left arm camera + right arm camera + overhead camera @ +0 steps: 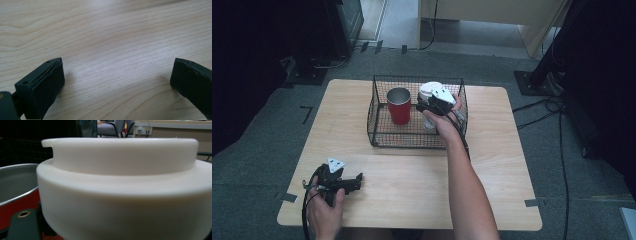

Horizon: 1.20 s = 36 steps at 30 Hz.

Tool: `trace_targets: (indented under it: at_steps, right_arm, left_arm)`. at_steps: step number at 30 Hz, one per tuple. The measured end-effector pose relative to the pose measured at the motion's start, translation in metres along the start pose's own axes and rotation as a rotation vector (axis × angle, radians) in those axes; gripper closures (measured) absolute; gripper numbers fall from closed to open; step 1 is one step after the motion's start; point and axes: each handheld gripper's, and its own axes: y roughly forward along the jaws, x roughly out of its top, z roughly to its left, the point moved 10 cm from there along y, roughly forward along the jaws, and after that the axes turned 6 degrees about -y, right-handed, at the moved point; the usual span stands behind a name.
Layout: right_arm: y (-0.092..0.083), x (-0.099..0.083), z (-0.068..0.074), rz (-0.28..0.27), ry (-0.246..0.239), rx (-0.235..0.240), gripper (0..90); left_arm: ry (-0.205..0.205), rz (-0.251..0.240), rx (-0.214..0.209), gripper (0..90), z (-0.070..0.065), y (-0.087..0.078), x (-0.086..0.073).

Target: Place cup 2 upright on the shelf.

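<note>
At the near left corner of the wooden table (412, 185), the left tool (354, 181) rests low over the bare board in the person's left hand (324, 210), its grey three-cornered plate facing up and its cable looping off the near edge. In the left gripper view its two black jaws stand spread wide apart, with plain wood grain between them and nothing pinched. Farther back, about mid-table, sits a black wire basket (379, 135). In the basket's left half stands a red cup (399, 106) with a metal rim, upright and open at the top. Just beside it to the right is a white cup (429, 90) with a stepped white lid, also inside the basket, toward its far right corner. The right tool (424, 104) is held against this white cup by the right hand (439, 117), whose forearm reaches in over the basket's near wall. In the right gripper view the white lid sits very close to the camera, with the red cup's grey rim touching or nearly touching its left side. The right tool's jaws are pressed almost together; whether they pinch part of the white cup cannot be told from here.
</note>
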Motion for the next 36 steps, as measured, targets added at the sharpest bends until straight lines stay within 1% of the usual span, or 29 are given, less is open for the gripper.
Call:
trace_targets:
  at_steps: [3, 7, 8, 9, 11, 12, 13, 15, 17, 20, 23, 26, 31, 36]
  right_arm:
    - [0.000, 0.000, -0.002, -0.002, 0.001, 0.001, 15.6]
    - [-0.003, -0.001, -0.001, -0.008, -0.005, 0.015, 14.4]
    - [-0.003, -0.001, -0.002, -0.011, -0.009, 0.016, 14.0]
    - [-0.004, -0.001, -0.002, -0.017, -0.025, 0.015, 13.9]
    - [-0.006, -0.001, -0.002, -0.020, -0.042, 0.029, 13.6]
    - [-0.006, -0.001, -0.002, -0.021, -0.049, 0.032, 12.6]
    - [-0.007, -0.001, -0.001, -0.023, -0.057, 0.041, 9.0]
    - [-0.009, 0.001, 0.000, -0.032, -0.045, 0.065, 3.8]
    - [-0.010, 0.002, 0.001, -0.040, -0.046, 0.078, 2.1]
    - [-0.011, 0.001, 0.000, -0.045, -0.047, 0.072, 2.1]
    - [-0.014, 0.003, -0.001, -0.066, -0.043, 0.076, 1.9]
    - [-0.016, 0.005, -0.002, -0.077, -0.054, 0.075, 1.9]
    - [-0.020, 0.015, -0.006, -0.111, -0.039, 0.053, 1.9]
    - [-0.024, 0.019, -0.009, -0.112, -0.028, 0.041, 1.9]
  left_arm:
    - [0.000, 0.000, 0.000, 0.0, 0.000, 0.000, 0.000]
    - [0.000, 0.000, 0.000, 0.0, 0.000, 0.000, 0.000]
    - [0.000, 0.000, 0.000, 0.0, 0.000, 0.000, 0.000]
    - [0.000, 0.000, 0.000, 0.0, 0.000, 0.000, 0.000]
    - [0.000, 0.000, 0.000, 0.0, 0.000, 0.000, 0.000]
    - [0.000, 0.000, 0.000, 0.0, 0.000, 0.000, 0.000]
    - [0.000, -0.001, 0.000, 0.0, 0.000, 0.000, 0.000]
    - [-0.001, 0.000, 0.000, 0.0, 0.000, 0.000, 0.000]
    - [0.000, 0.000, -0.001, 0.0, 0.000, 0.000, 0.000]
    - [0.001, 0.000, 0.000, 0.0, 0.000, 0.000, 0.000]
    - [0.001, 0.002, 0.000, 0.0, 0.000, 0.000, 0.000]
    - [0.001, 0.000, 0.000, 0.0, 0.000, 0.000, 0.000]
    - [0.001, 0.002, 0.000, 0.0, 0.000, 0.000, 0.000]
    - [0.001, 0.001, 0.000, 0.0, 0.000, 0.000, 0.000]
